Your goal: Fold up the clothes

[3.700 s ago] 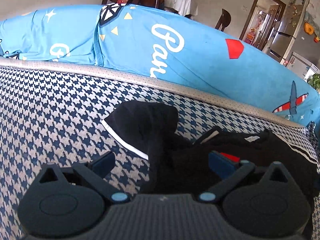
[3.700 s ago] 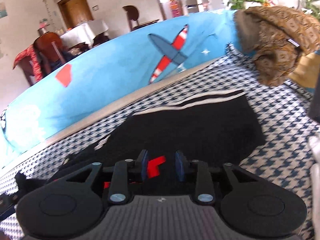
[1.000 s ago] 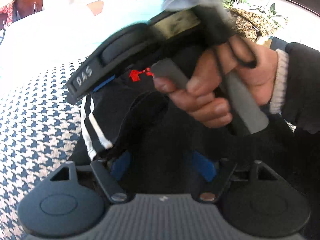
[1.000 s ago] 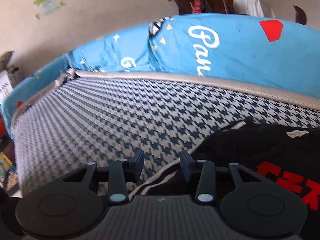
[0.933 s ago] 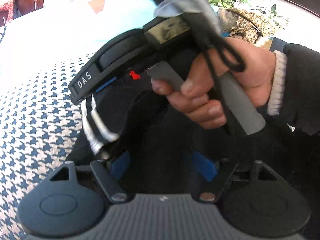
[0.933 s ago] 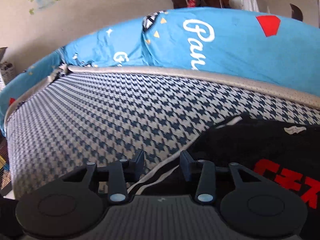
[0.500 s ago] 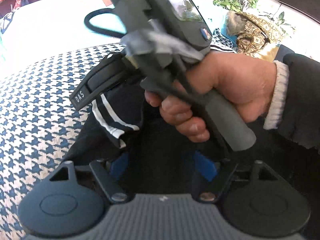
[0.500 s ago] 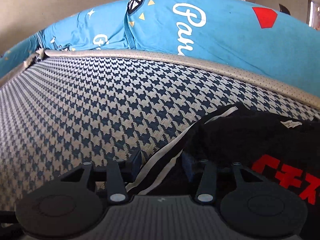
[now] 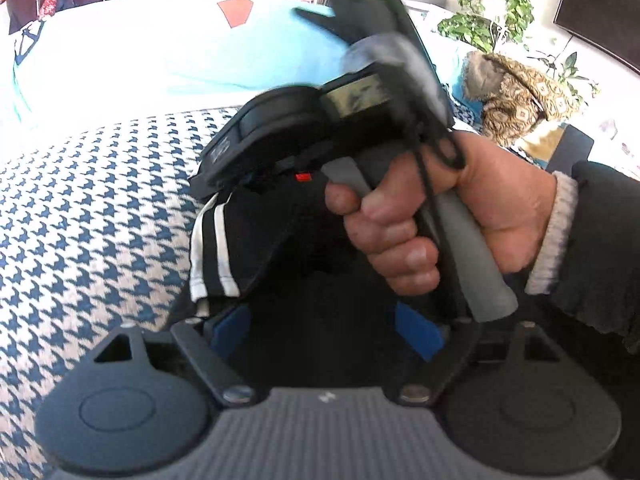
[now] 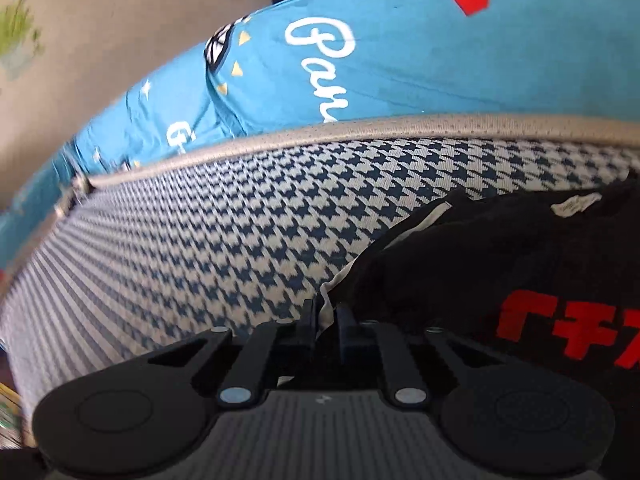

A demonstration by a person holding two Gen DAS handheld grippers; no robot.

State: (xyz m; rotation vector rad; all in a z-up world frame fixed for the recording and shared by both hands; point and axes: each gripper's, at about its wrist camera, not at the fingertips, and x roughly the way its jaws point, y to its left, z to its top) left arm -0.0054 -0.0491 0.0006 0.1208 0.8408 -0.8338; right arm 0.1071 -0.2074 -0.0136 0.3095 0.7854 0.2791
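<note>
Garment (image 10: 500, 256), black with red print and white-striped cuff, lies bunched on houndstooth cushion (image 10: 200, 240), blue printed cover (image 10: 400, 60) behind it. We see right gripper (image 10: 326, 322) with fingers pressed together, pinching white-striped edge of garment. From left wrist view, left gripper (image 9: 326, 328) spread wide, blue pads either side of black fabric, not clamping. Person's hand (image 9: 444, 216) wraps right gripper's grey handle just above striped cuff (image 9: 212, 248)
</note>
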